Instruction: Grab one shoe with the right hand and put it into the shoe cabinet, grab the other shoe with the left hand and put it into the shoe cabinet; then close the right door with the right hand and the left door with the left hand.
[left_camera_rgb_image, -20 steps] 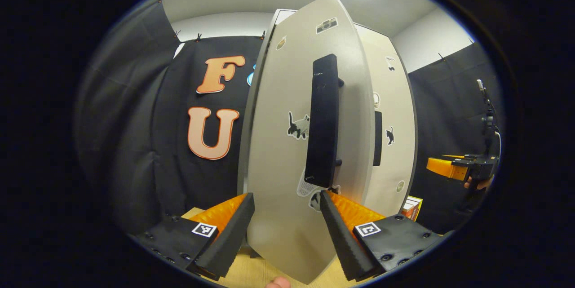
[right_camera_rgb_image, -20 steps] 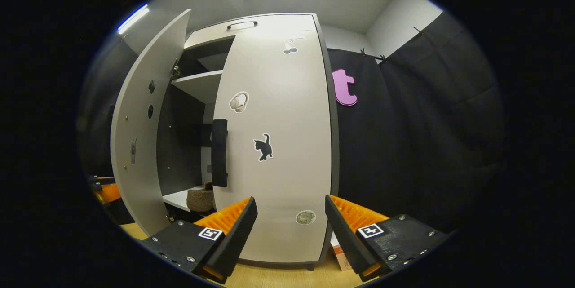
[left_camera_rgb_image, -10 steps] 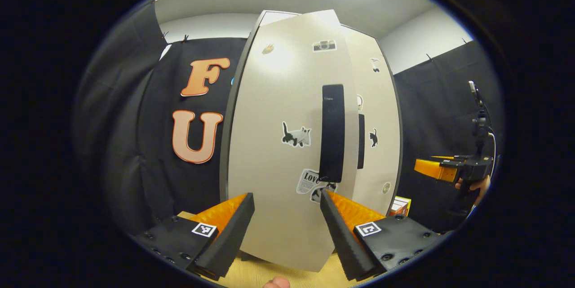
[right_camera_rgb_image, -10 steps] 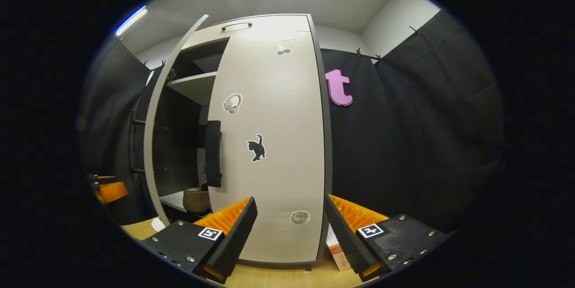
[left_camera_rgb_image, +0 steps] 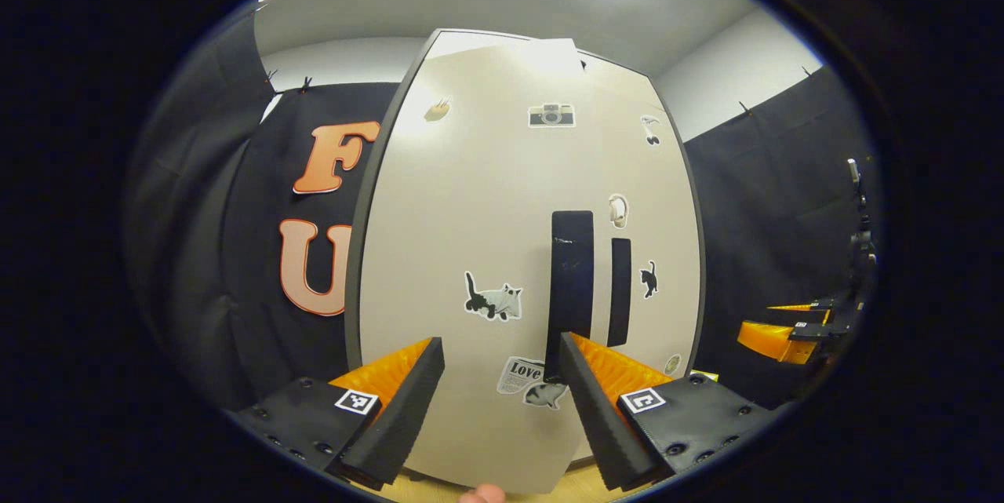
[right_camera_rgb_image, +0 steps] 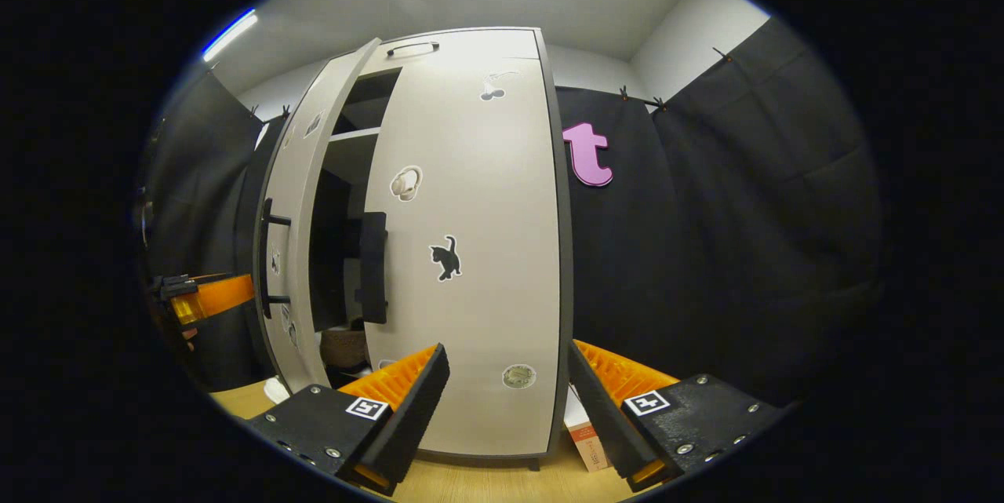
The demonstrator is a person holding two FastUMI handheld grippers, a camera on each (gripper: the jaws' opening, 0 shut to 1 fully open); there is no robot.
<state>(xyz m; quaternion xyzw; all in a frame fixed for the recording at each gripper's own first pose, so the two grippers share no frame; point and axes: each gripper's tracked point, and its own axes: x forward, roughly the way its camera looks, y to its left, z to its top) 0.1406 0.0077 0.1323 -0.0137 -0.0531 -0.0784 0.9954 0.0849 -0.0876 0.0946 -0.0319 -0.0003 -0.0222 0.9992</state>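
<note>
Closing the left door (right_camera_rgb_image: 290, 252) is the job now: it's ajar, right door (right_camera_rgb_image: 478, 252) shut, a shoe (right_camera_rgb_image: 341, 346) on the cabinet shelf. Left tool (left_camera_rgb_image: 502, 385) fingers apart, right tool (right_camera_rgb_image: 506, 393) too, idle. Push flat near the handle (left_camera_rgb_image: 571, 283), w/ steady pressure till flush.

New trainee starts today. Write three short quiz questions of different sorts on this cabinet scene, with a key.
1. True or false: in the right gripper view the left door is fully shut.
2. Which door lies flush with the cabinet front in the right gripper view? A) the left door B) the right door C) neither
3. Fill in: the left gripper has its fingers ____, with nothing between them.

Key
1. False: a dark gap remains beside it, and a shoe shows low inside.
2. B
3. open; the right gripper stands the same.
</note>
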